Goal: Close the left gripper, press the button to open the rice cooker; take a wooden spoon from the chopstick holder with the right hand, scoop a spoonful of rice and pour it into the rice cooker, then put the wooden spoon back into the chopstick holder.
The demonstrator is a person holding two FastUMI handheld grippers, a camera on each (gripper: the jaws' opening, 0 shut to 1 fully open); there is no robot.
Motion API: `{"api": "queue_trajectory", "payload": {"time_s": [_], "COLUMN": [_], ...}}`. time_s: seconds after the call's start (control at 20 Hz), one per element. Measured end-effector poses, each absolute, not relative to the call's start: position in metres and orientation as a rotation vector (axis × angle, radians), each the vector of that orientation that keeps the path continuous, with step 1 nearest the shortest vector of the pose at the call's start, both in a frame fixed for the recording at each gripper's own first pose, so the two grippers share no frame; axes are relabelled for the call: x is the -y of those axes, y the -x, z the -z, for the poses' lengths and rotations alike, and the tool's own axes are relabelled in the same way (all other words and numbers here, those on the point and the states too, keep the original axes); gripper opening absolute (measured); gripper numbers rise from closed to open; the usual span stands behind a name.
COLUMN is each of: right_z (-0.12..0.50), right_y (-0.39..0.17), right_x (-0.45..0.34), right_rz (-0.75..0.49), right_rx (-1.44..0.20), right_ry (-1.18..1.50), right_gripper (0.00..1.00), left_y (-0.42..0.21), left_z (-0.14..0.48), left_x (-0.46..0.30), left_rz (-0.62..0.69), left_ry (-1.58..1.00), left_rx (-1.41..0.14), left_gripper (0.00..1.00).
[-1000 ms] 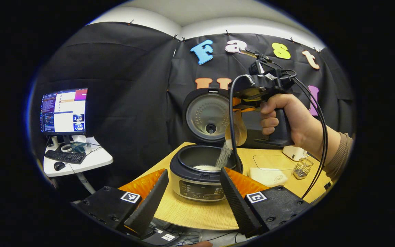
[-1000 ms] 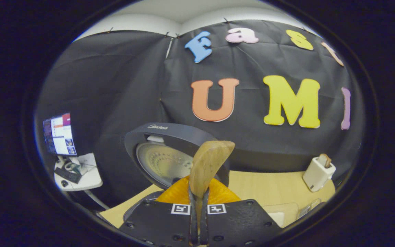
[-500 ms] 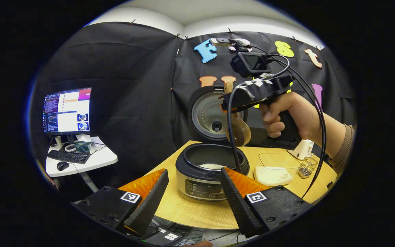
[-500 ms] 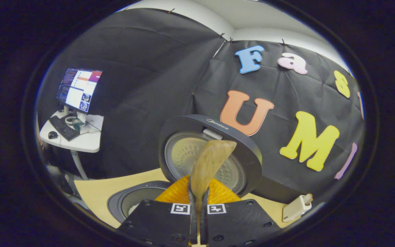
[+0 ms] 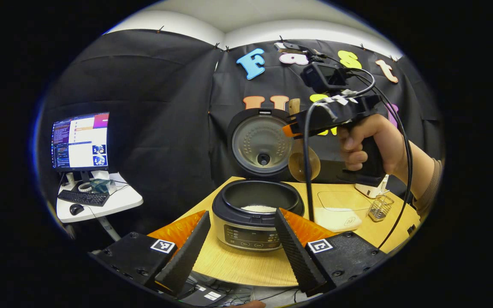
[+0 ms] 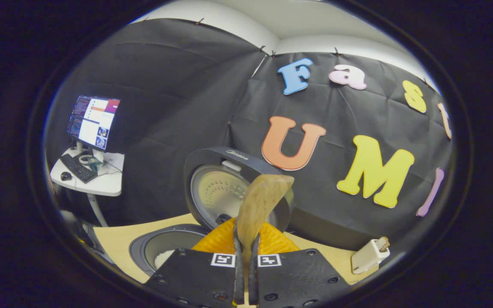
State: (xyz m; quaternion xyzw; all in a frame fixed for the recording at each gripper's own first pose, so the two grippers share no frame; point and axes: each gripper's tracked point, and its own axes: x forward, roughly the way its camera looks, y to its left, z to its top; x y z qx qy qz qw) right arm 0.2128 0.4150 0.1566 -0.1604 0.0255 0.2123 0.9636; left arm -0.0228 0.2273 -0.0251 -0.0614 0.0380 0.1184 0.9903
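Note:
The rice cooker (image 5: 253,231) stands open on the wooden table, its lid (image 5: 260,143) upright, with a small heap of white rice (image 5: 257,208) in the pot. My left gripper (image 5: 242,213) is open in front of the cooker and holds nothing. To the upper right a hand holds my right gripper (image 5: 294,128), shut on the wooden spoon (image 5: 304,164), whose empty bowl hangs down beside the lid. In the right gripper view the right gripper (image 6: 245,252) pinches the spoon (image 6: 261,205), with the cooker's lid (image 6: 221,196) behind it and the pot (image 6: 161,252) lower left.
A clear box of rice (image 5: 340,211) lies right of the cooker. A small wire basket (image 5: 379,208) and a white holder (image 6: 368,256) with a wooden piece in it stand at the table's right end. A side desk with monitor (image 5: 80,140) and keyboard stands far left.
A second ago rice streamed from the spoon into the pot. The stream has stopped, and the right gripper has moved right and turned, so the spoon hangs beside the lid.

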Motion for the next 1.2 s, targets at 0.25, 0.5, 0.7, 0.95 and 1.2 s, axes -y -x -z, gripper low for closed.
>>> {"api": "queue_trajectory", "payload": {"time_s": [0.25,0.5,0.7,0.95,1.2], "right_z": [-0.166,-0.161,-0.145,-0.115,-0.078], "right_y": [-0.223,-0.237,-0.25,-0.264,-0.271], "right_x": [-0.351,-0.262,-0.184,-0.083,-0.002], "right_rz": [-0.357,-0.25,-0.149,-0.008,0.146], "right_rx": [-0.05,-0.079,-0.116,-0.164,-0.182], "right_ry": [0.238,0.148,0.083,-0.009,0.001], "right_gripper": [0.04,0.04,0.04,0.05,0.05], "left_y": [0.021,0.021,0.015,0.007,0.002], "left_z": [0.024,0.016,0.01,0.009,0.008], "left_x": [-0.224,-0.205,-0.185,-0.163,-0.15], "left_rz": [-0.232,-0.227,-0.207,-0.172,-0.163], "left_ry": [0.113,0.097,0.089,0.083,0.072], "left_rx": [-0.065,-0.051,-0.048,-0.051,-0.052], "left_gripper": [0.96,0.96,0.96,0.96,0.96]}}
